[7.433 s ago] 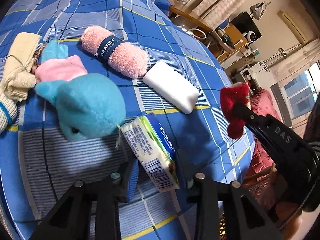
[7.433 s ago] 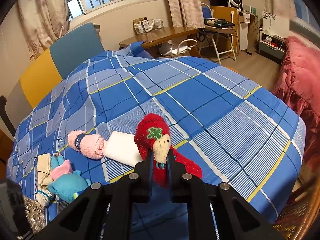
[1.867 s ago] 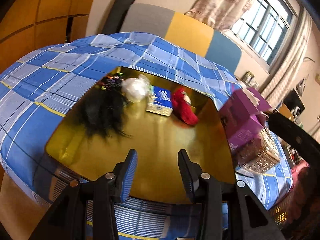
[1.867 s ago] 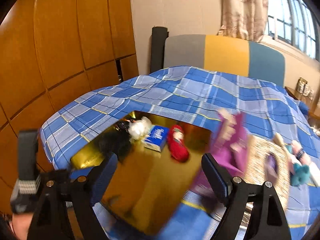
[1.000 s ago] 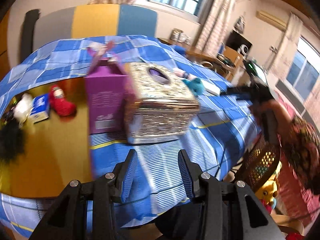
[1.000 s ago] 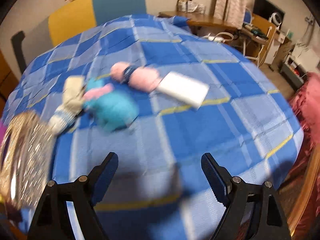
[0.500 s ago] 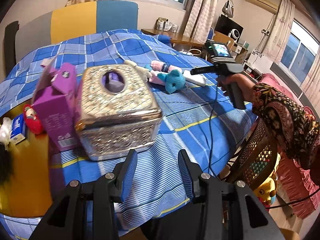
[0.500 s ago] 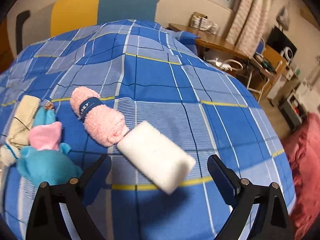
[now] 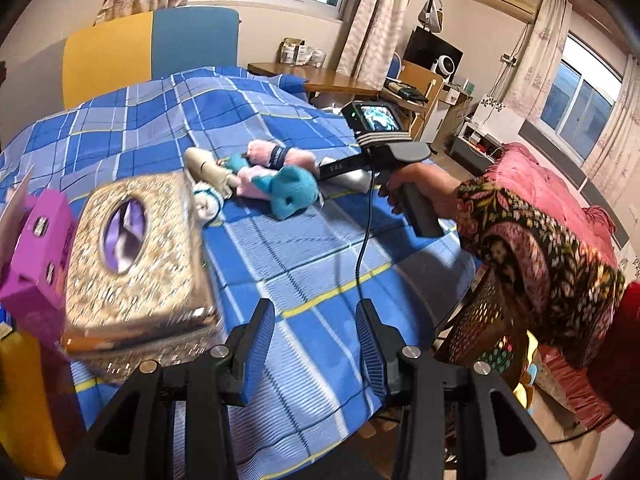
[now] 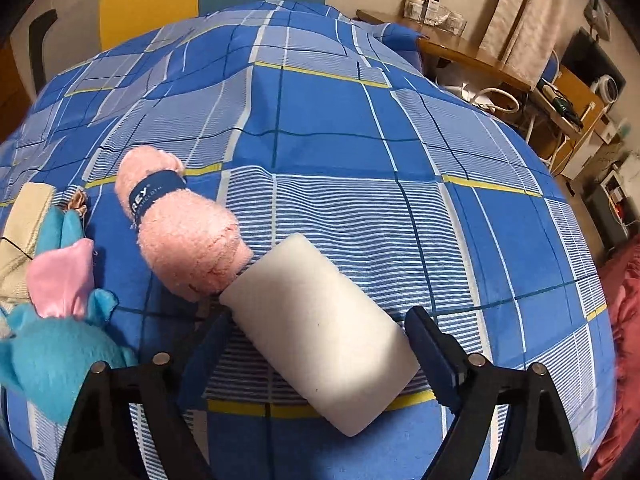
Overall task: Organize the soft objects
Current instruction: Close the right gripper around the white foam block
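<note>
Right gripper [image 10: 316, 344], jaws closing, straddles the white sponge [image 10: 320, 332] near the bed's edge; a pink rolled towel [image 10: 180, 228] touches the sponge's far end.

A matt white foam block [image 10: 320, 332] is lying on woven checked cloth [image 10: 340, 112], touching a fluffy pink terry towel roll [image 10: 180, 228]; the tissue box [image 9: 136, 256] is glittering metallically.

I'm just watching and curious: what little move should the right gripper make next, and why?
Probably finish closing on the white sponge block. The right gripper straddles it with jaws closing, not yet pressing. The block's far end sits against the pink rolled towel, so lift gently.
</note>
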Tool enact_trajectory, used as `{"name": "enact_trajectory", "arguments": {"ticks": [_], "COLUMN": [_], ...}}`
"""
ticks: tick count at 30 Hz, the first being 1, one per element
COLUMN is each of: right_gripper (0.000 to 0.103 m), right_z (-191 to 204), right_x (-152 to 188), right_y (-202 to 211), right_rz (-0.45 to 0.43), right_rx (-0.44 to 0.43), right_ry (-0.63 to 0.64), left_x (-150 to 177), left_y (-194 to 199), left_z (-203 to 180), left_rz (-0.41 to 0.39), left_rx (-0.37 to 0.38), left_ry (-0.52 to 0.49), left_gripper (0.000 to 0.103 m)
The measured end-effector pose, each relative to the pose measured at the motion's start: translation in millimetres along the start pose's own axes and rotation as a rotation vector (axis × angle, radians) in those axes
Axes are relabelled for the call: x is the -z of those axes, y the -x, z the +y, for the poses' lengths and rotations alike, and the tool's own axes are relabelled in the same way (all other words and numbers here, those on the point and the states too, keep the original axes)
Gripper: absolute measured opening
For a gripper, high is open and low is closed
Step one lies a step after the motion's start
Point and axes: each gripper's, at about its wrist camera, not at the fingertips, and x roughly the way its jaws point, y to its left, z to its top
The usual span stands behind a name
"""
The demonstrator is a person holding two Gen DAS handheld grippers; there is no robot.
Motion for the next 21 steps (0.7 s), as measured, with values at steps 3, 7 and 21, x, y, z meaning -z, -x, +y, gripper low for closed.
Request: {"name": "enact_trajectory", "arguments": {"ticks": [3,7,21], "right_gripper": [0.082,0.075,0.074], "right_z": [0,-2,-41], "right_x": [2,4,30], "right_y": [0,5,31], "right_rz": [0.011,0.022,0.086], "right_rx": [0.005,0.017,-0.093], "right_ry": [-0.007,-0.024,-0.301], "left_x": [-11,-29,-90], "left_y": [-6,-16,-98], "left_z": [-3,-6,-6], "left_rz": [-0.002,-0.008,0.097], "left_rx": [-0.001,-0.005,-0.037], "left_ry": [0.013,0.044,0.155], "left_gripper": [0.042,0.042,0.046]}}
